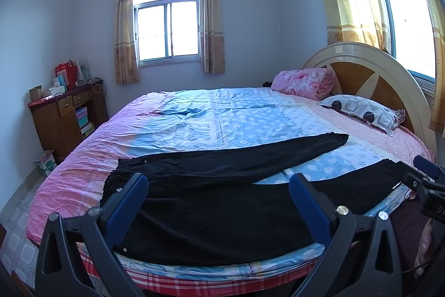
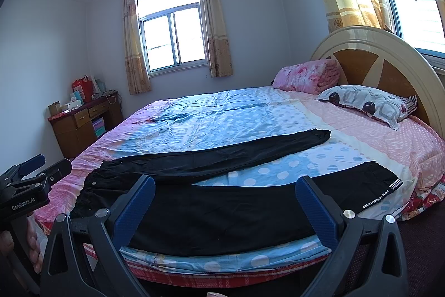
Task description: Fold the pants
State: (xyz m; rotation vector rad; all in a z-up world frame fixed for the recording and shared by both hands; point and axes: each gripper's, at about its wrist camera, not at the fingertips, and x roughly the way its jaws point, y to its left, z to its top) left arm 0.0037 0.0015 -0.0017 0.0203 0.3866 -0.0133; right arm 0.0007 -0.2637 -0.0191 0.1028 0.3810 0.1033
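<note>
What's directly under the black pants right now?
The black pants lie spread flat on the patchwork bedsheet, pink and blue with white dots. The sheet shows between the two legs and all around them. Whatever lies beneath the fabric itself is covered.

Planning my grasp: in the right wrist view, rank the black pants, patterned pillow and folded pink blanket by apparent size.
1. Black pants, clearly largest, though nearest the camera.
2 and 3. Patterned pillow and folded pink blanket look alike; I won't rank them.

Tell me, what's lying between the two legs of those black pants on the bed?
Only bare bedsheet, blue with white dots, shows in the wedge between the spread legs of the black pants, clearest in the right wrist view.
</note>
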